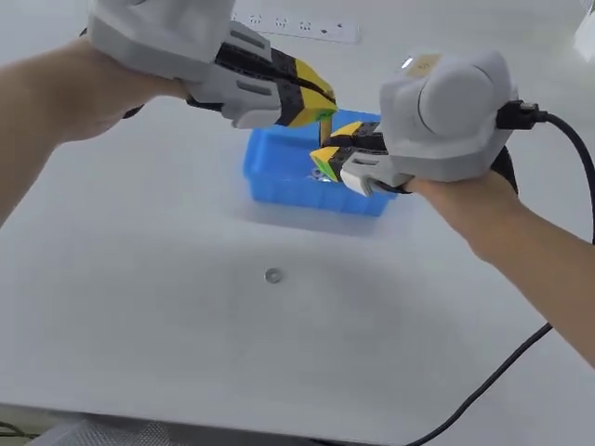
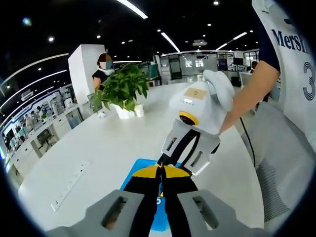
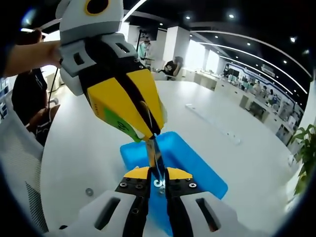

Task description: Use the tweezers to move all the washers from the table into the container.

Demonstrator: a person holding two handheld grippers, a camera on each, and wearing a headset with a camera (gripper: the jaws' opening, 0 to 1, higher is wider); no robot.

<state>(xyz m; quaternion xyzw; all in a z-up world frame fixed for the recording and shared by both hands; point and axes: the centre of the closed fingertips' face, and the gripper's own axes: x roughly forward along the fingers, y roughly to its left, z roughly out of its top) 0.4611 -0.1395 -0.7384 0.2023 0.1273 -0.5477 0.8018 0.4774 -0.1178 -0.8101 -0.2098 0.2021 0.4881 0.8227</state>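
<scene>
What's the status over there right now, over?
Left gripper and right gripper shut on tweezers over blue container. One washer at the tips; another washer on table. Nothing blocking.

Bright, even light; fisheye edge distn.

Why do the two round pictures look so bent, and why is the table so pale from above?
Left gripper view: fisheye lens bows the ceiling light strips and table edge. Right gripper view: same bulge, so the near left claw looms large above the blue container. Head view: undistorted; even overhead light, a soft shadow below the container.
</scene>
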